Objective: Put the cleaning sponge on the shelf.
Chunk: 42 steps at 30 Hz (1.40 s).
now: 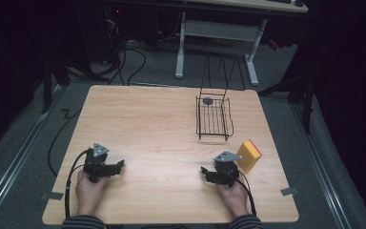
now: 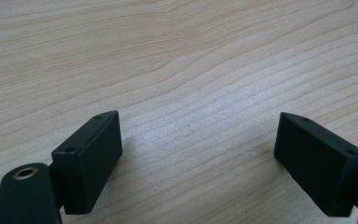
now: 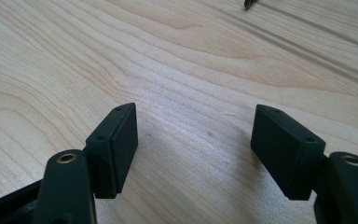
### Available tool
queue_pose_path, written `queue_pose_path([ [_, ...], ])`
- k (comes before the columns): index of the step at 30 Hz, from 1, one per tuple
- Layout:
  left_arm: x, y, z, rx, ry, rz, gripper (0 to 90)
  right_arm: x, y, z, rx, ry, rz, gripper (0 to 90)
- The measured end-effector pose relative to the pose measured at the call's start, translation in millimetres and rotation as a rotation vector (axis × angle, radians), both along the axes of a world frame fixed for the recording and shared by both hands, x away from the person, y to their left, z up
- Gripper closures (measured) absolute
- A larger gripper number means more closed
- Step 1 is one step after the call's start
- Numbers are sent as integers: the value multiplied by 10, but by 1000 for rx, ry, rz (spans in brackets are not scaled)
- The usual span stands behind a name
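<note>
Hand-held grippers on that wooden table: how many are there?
2. The left hand-held gripper rests near the table's front left; the right hand-held gripper sits front right, beside a yellow sponge. Both are open.

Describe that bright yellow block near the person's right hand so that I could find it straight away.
Start at the light wooden table and go to its right edge, just nearer the person than the black wire basket. There, right beside the right gripper, stands a yellow rectangular sponge with an orange-pink top layer. It is the sole brightly coloured thing on the table.
</note>
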<state>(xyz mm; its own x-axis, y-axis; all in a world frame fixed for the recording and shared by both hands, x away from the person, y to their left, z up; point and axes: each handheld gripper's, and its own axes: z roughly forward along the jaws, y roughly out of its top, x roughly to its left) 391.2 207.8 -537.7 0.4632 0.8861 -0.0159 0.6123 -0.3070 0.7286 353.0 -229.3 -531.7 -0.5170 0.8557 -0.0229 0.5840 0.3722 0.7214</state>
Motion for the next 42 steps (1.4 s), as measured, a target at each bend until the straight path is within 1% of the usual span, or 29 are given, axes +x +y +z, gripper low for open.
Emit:
queue_pose_path([
  [15, 2, -1, 0, 0, -1, 2, 156, -11, 3, 0, 3, 3, -4, 319],
  [23, 2, -1, 0, 0, 0, 2, 156, -61, -17, 0, 1, 2, 10, 317],
  [27, 2, -1, 0, 0, -1, 3, 156, -68, -15, 2, 1, 5, 8, 306],
  [30, 1, -1, 0, 0, 0, 3, 156, -71, -20, 2, -2, 4, 17, 301],
  [33, 1, 1, 2, 0, 2, 2, 156, -82, -30, 18, -1, 16, 4, 329],
  [35, 1, 1, 2, 0, 2, 2, 156, -86, -36, 22, 1, 16, -2, 334],
  [36, 1, 1, 2, 0, 2, 2, 156, -94, -46, 31, 0, 14, -5, 336],
  [37, 1, 1, 2, 0, 2, 2, 156, -116, -69, 52, 13, 8, -11, 342],
  [42, 1, 2, 2, 0, 2, 1, 156, -174, -85, 113, 17, -10, -7, 355],
])
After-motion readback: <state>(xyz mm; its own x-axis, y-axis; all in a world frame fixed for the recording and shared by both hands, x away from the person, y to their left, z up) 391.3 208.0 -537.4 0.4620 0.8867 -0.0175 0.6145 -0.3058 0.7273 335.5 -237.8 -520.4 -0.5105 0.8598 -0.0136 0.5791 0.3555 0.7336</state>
